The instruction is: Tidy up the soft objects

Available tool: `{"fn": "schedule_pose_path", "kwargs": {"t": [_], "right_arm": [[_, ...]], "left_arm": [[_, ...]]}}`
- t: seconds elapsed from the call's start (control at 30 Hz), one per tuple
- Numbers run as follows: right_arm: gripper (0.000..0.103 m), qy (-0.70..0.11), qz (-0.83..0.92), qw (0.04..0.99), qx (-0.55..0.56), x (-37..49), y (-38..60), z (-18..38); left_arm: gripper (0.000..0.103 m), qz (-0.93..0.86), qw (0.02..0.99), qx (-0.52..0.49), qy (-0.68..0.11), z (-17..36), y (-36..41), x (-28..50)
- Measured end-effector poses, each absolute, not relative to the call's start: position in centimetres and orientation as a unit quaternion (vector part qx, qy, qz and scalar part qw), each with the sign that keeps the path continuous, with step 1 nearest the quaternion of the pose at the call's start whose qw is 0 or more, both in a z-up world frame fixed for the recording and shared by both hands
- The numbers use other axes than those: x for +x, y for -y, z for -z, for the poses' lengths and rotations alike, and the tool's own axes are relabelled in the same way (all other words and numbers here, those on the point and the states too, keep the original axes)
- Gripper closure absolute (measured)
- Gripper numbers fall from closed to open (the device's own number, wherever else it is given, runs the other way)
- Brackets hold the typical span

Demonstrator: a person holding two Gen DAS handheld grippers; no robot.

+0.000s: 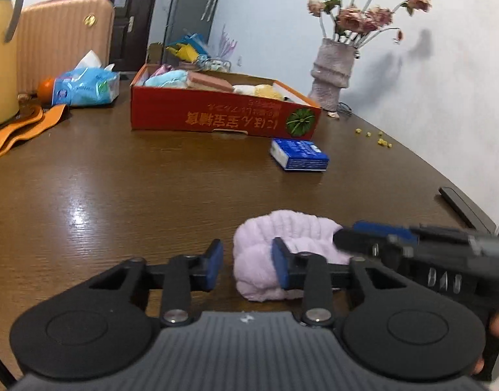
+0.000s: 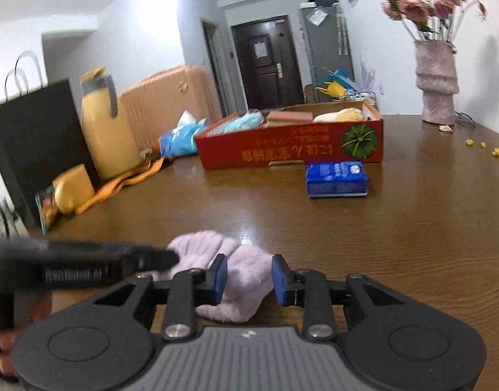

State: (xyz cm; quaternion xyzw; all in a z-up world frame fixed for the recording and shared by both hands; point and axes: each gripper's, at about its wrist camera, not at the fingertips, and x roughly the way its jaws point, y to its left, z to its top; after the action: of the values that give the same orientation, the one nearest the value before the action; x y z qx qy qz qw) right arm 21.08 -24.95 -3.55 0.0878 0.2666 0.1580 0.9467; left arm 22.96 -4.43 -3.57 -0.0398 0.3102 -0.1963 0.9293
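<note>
A fluffy lilac cloth [image 1: 265, 244] lies bunched on the brown table near its front edge; it also shows in the right wrist view [image 2: 246, 273]. My left gripper [image 1: 248, 265] is open, with its right finger against the cloth's left part and its left finger off the cloth. My right gripper [image 2: 249, 278] is open around the cloth's right end, jaws on either side. Each gripper shows as a dark blurred shape in the other's view. A red cardboard box [image 1: 217, 117] at the back holds several soft items; it also shows in the right wrist view [image 2: 282, 150].
A blue tissue pack [image 1: 300, 154] lies in front of the box, also in the right wrist view [image 2: 337, 179]. A vase of flowers [image 1: 332, 71] stands back right. A blue tissue bag [image 1: 86, 86], a yellow jug [image 2: 106, 130], a black paper bag [image 2: 40, 143] and an orange cloth [image 1: 18, 130] are at the left.
</note>
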Motion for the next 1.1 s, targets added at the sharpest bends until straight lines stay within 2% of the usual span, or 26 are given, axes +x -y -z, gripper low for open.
{"fn": "schedule_pose_path", "kwargs": {"t": [0.23, 0.33, 0.4, 0.53, 0.57, 0.6, 0.63, 0.77, 1.1], "right_arm": [[0.071, -0.281, -0.139, 0.941, 0.130, 22.3, 25.1, 3.8], [0.072, -0.288, -0.132, 0.938, 0.138, 22.1, 24.8, 4.5], [0.072, -0.291, -0.131, 0.938, 0.136, 21.8, 24.5, 4.9], [0.074, -0.290, -0.131, 0.936, 0.149, 21.4, 24.4, 5.7], [0.075, -0.291, -0.131, 0.934, 0.159, 21.5, 24.6, 5.8], [0.078, -0.292, -0.133, 0.932, 0.168, 21.5, 24.7, 6.0], [0.084, -0.290, -0.137, 0.932, 0.171, 21.5, 24.8, 6.0], [0.089, -0.278, -0.138, 0.941, 0.135, 21.1, 24.0, 5.2], [0.089, -0.253, -0.151, 0.947, 0.128, 22.2, 24.8, 2.8]], "left_arm": [[0.071, 0.192, 0.931, -0.033, -0.309, 3.1, 4.4, 22.2], [0.067, 0.187, 0.928, -0.058, -0.316, 2.8, 3.8, 22.6], [0.059, 0.180, 0.924, -0.085, -0.328, 2.8, 3.5, 23.1], [0.059, 0.169, 0.918, -0.103, -0.343, 3.3, 3.5, 23.5], [0.066, 0.171, 0.918, -0.102, -0.344, 3.3, 3.6, 23.5], [0.078, 0.177, 0.916, -0.104, -0.344, 3.3, 3.6, 23.4], [0.082, 0.186, 0.914, -0.107, -0.344, 3.2, 3.6, 23.4], [0.095, 0.183, 0.923, -0.091, -0.327, 2.8, 3.9, 22.6], [0.097, 0.202, 0.930, -0.081, -0.294, 0.9, 4.3, 24.0]]}}
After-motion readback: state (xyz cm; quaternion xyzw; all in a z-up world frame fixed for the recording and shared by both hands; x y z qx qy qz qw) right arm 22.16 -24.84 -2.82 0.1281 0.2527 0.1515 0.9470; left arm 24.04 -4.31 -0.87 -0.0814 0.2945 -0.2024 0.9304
